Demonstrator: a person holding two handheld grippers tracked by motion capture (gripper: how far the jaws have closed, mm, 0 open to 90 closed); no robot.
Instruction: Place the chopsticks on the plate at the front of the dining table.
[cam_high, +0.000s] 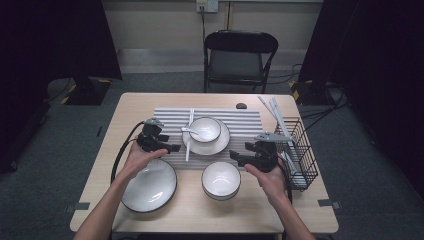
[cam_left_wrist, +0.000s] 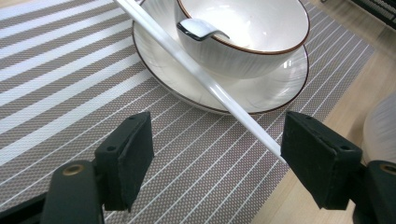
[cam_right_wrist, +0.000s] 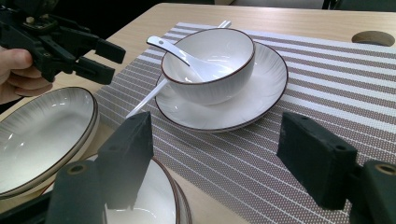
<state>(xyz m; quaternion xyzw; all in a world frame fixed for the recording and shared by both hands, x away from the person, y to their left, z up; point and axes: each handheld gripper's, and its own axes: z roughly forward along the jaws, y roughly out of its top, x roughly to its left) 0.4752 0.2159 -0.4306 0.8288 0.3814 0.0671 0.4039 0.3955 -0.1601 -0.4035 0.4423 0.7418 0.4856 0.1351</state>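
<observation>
Two hand-held grippers over a laid table, catalogued from the near edge to the far one.

- Large plate (cam_high: 150, 187), lower left of the high view, on bare wood, untouched.
- Spare bowl (cam_high: 221, 180), lower centre, empty, just below the striped placemat (cam_high: 250, 122).
- Right gripper (cam_high: 239, 158), right of centre, jaws spread with nothing between them, hovering above the placemat's near right edge.
- Left gripper (cam_high: 172, 148), left of centre, jaws spread; in the left gripper view the near end of the chopsticks (cam_left_wrist: 205, 81) lies between the pads, close to the right-hand one, not yet pinched.
- Chopsticks run from the placemat up across the left rim of the saucer (cam_high: 222, 141), at the centre of the high view.
- Small bowl (cam_high: 205, 128) sits on the saucer with a spoon (cam_high: 189, 130) resting in it.
- Wire basket (cam_high: 299, 150), right edge of the table, holding more white utensils.
- Folding chair (cam_high: 239, 57), upper centre, beyond the table.
- Handling note: the step appears to be taking up the chopsticks. Centre their end between the pads, close squarely, and lift clear without nudging saucer or bowl.
</observation>
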